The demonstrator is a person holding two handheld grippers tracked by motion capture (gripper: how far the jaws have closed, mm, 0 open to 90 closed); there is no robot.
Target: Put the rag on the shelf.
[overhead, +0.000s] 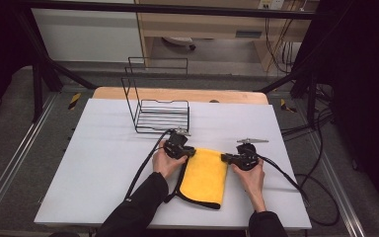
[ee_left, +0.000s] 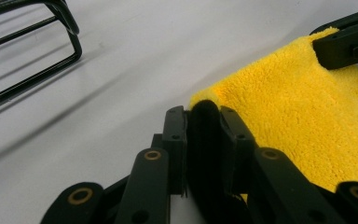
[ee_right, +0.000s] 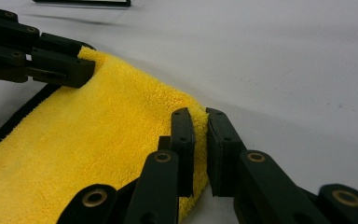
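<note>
A wire rack (overhead: 160, 114) stands at the worktop's (overhead: 103, 163) far left-centre. Nearer, the left hand-held gripper (overhead: 191, 152) is clamped on the yellow cloth's (overhead: 205, 175) far left corner; the right hand-held gripper (overhead: 225, 158) is clamped on its far right corner.

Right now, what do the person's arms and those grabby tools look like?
Both sleeves are black. Each hand holds a black tool: the left tool and the right tool. Each has two flat black jaws on hinged bars with brass-coloured rivets. A grey plate sits on top, and a black cable trails from each.
</note>
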